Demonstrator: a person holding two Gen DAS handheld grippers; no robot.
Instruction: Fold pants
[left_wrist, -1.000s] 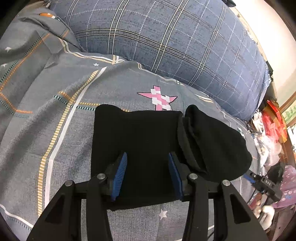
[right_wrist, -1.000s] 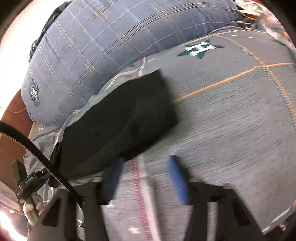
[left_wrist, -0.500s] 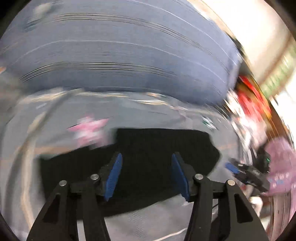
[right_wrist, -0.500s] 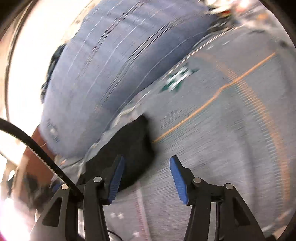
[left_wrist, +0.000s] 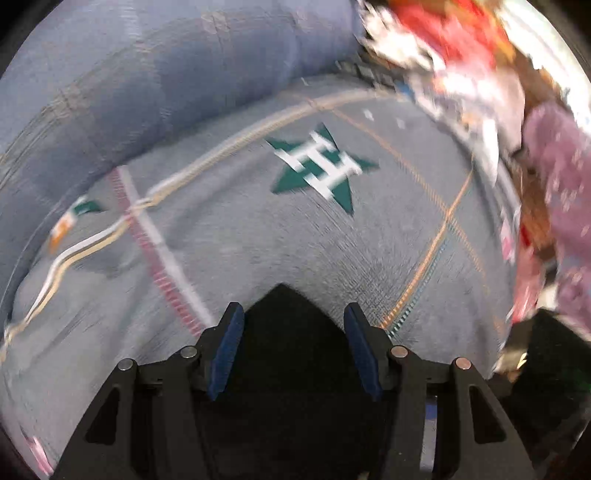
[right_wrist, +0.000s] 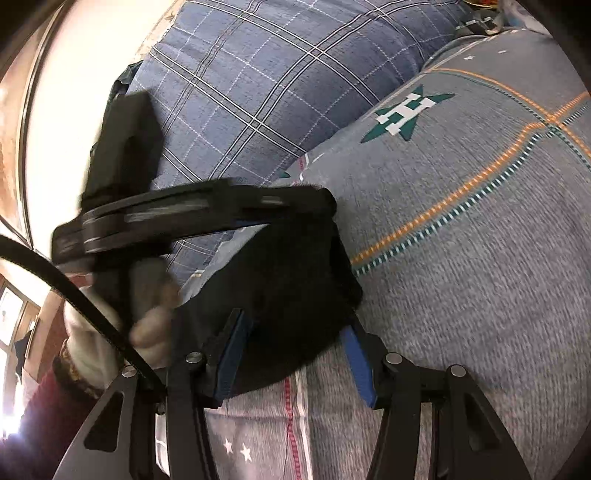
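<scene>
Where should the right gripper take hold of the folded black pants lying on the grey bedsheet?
Judging from the right wrist view, grip the near edge of the black pants, which lies between the open fingers of the right gripper. Come in low over the grey bedsheet, toward the plaid pillow; the bundle looks thick and soft, so a wide bite seems best.

Matt black fleecy cloth pants (right_wrist: 295, 295) lie on a grey woven bedsheet (right_wrist: 461, 277) beside a plaid cloth pillow (right_wrist: 277, 81).

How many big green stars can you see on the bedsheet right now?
1 for sure: the green star ahead of the left gripper, the same star beside the plaid pillow. The black pants may hide others.
</scene>
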